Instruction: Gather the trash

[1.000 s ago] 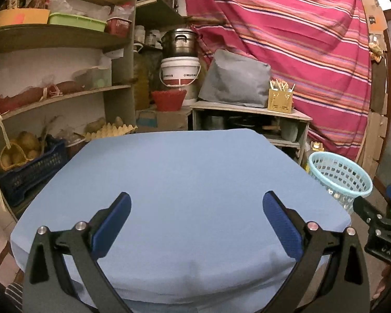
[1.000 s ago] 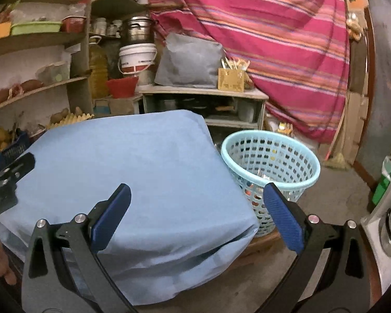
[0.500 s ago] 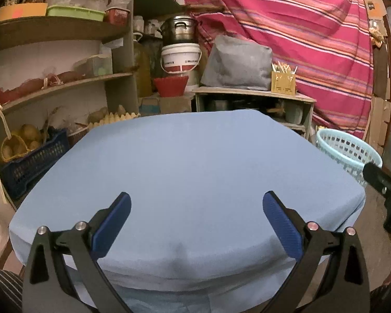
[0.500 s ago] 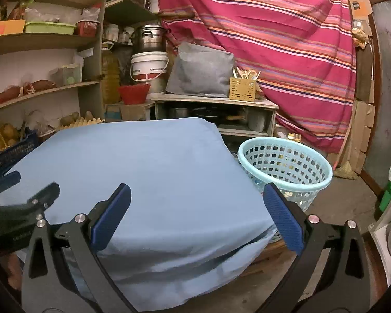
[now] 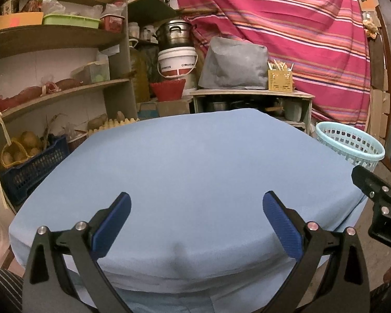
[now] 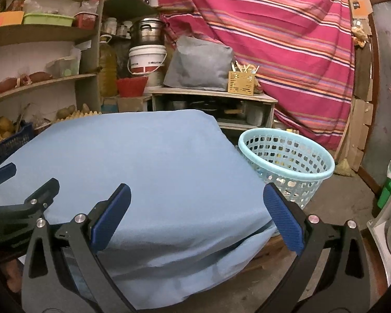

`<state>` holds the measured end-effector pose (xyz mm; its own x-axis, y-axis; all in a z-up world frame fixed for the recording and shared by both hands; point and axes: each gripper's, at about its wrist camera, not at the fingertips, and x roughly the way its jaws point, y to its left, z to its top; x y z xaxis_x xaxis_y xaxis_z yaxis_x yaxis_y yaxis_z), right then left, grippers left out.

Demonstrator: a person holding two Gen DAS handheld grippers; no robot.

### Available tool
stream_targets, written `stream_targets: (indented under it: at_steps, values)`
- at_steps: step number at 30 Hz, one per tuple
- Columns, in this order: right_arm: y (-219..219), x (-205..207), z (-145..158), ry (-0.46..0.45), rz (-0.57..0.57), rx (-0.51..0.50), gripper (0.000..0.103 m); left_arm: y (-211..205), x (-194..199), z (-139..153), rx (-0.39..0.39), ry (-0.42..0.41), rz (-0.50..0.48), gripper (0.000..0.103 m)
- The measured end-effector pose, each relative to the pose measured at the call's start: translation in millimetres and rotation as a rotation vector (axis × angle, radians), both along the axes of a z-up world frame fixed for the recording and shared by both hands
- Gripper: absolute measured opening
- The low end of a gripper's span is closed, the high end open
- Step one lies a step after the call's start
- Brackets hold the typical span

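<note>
The pale blue mesh basket [image 6: 286, 164] stands on the floor just beside the blue-clothed table [image 5: 190, 169]; left gripper [image 5: 195, 216] and right gripper [image 6: 195, 214] hover level, fingers apart, holding nothing.

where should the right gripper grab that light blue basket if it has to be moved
Grip the basket by its rolled top rim on the side nearest the table, coming down from above. It stands upright on the floor and open-topped, so one finger of the right gripper can go inside; the perforated wall below looks flimsier.
</note>
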<state>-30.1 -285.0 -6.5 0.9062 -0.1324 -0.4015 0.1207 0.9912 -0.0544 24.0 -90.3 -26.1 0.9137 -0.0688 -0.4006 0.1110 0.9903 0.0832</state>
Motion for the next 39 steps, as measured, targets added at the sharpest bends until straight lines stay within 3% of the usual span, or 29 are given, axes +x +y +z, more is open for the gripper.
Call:
stream_targets:
  at_steps: [39]
  values:
    - [-1.1,2.2,1.3,-0.006,0.018,0.005,0.099,6.1,-3.2,0.7,-0.011,-0.031,0.029,0.099]
